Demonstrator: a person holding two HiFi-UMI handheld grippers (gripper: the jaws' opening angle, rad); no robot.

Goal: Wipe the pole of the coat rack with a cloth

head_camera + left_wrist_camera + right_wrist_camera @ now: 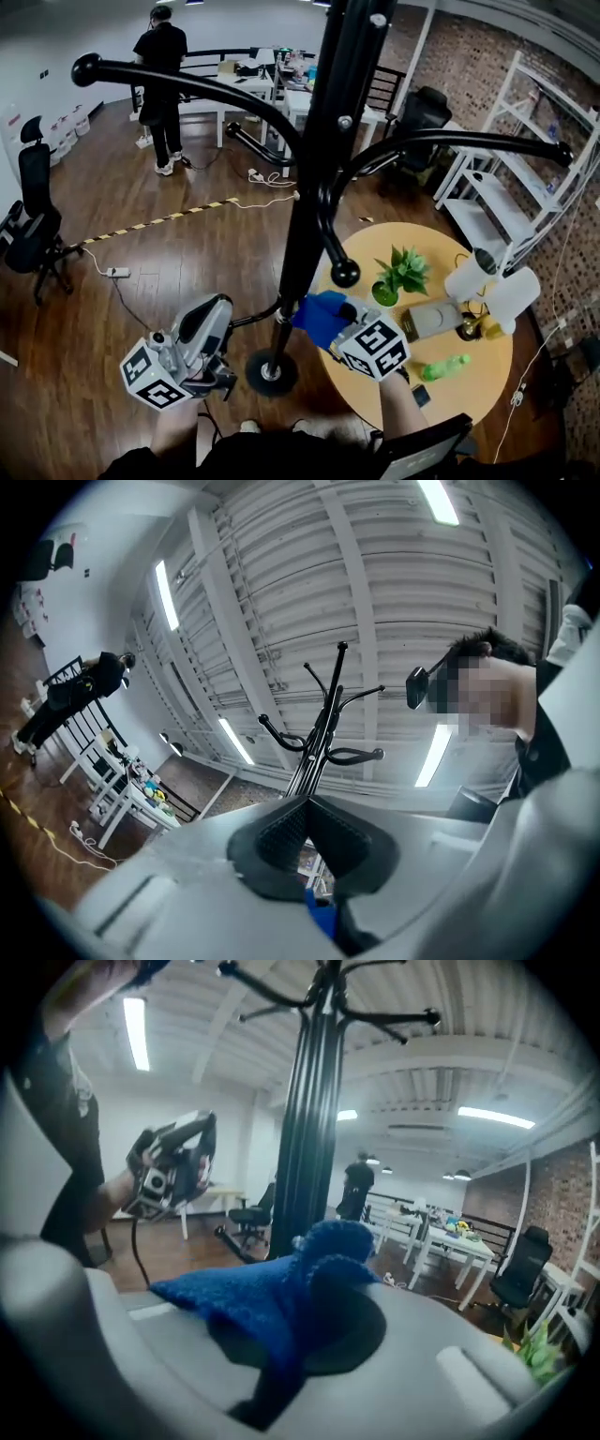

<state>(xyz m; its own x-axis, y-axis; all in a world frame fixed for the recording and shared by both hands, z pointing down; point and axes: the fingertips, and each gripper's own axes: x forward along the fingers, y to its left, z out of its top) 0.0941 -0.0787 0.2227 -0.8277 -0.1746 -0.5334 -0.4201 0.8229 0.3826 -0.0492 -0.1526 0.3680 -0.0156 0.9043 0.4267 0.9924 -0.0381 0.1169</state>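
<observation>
Right gripper (339, 323) is pinching the blue cloth (319, 315), right up against the coat rack pole (309, 211) low down, at its 3 o'clock. Left gripper (306, 808) sits at 9 o'clock, jaws pressed together, empty.

Right gripper (305, 1283) has its jaws clamped on the blue cloth (267, 1302), which bunches up over both tips. Dead ahead at 12 o'clock the black pole (309, 1119) rises just behind the cloth, with hooks (394, 1016) branching at the top. At 10 o'clock, the left gripper (173, 1171) is held in a hand. At 1 o'clock, far off, a person (356, 1185) in black stands near white tables (450, 1241). A green plant (544, 1349) is at 4 o'clock.
</observation>
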